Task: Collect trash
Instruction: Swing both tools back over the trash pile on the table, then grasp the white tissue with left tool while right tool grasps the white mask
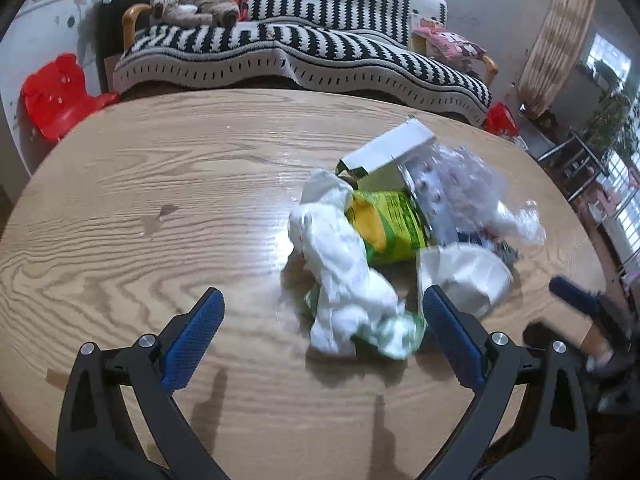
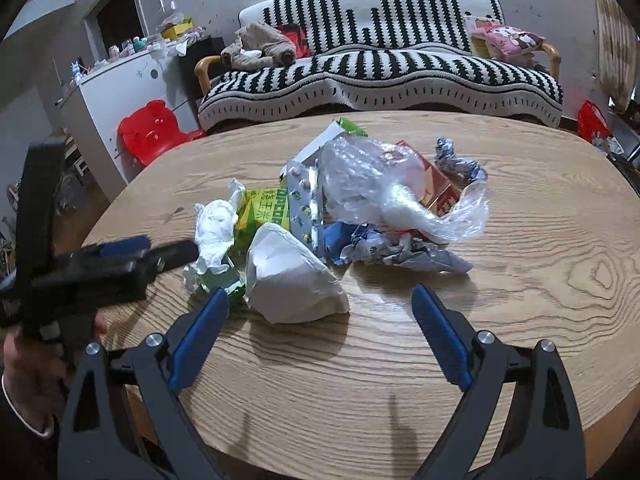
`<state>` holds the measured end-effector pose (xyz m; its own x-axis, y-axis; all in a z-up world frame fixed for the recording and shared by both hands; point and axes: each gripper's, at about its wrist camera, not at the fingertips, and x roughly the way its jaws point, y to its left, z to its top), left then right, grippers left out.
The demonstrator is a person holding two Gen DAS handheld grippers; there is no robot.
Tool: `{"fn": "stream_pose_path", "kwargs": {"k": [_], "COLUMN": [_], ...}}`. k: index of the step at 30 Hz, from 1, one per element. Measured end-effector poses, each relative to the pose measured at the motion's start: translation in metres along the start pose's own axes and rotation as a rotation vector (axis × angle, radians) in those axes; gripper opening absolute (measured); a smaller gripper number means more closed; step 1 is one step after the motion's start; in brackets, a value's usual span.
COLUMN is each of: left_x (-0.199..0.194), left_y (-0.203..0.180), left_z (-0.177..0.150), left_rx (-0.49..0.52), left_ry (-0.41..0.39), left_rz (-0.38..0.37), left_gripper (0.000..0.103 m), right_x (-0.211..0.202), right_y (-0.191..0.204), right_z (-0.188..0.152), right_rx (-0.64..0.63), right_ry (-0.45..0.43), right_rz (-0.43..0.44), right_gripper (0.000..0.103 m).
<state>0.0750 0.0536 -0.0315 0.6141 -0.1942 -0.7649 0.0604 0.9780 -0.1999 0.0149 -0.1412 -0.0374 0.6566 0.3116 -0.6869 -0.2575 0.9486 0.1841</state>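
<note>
Approach step, I judge — both grippers, left [image 1: 322,318] and right [image 2: 320,308], jaws wide and empty, face the trash [image 2: 360,204] on the bench [image 2: 540,240] — next, closing on one piece.

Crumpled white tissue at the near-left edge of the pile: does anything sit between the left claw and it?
Nothing visible does. The left claw is open, its fingers either side of the crumpled white tissue, with only bare table in front. The green wrapper lies behind and partly under the tissue, not in the way.
</note>
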Motion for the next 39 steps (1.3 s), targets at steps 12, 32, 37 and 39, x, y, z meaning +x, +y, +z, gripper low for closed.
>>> {"fn": "stream_pose_path", "kwargs": {"k": [12,32,37,39], "left_x": [0.051,0.033,0.024,0.017], "left_y": [0.002,0.006,0.008,0.013], "left_z": [0.020,0.013,0.015,0.016], "left_rx": [-0.058,-0.071,-0.089,-0.118], "left_ry": [0.065,0.026,0.003,-0.020], "left_rz": [0.010,-0.024,-0.039,-0.052], "left_gripper": [0.094,0.015,0.015,0.015], "right_x": [0.043,0.035,0.026,0.022], "right_y": [0.001,0.002,0.002,0.001], "right_z": [0.007,0.009,0.013,0.014], "right_rx": [0.011,0.040,0.048,0.052], "right_ry": [0.070,0.031,0.003,-0.008], "right_rz": [0.032,0.072,0.087,0.096], "right_gripper": [0.089,0.068,0.068,0.068]}}
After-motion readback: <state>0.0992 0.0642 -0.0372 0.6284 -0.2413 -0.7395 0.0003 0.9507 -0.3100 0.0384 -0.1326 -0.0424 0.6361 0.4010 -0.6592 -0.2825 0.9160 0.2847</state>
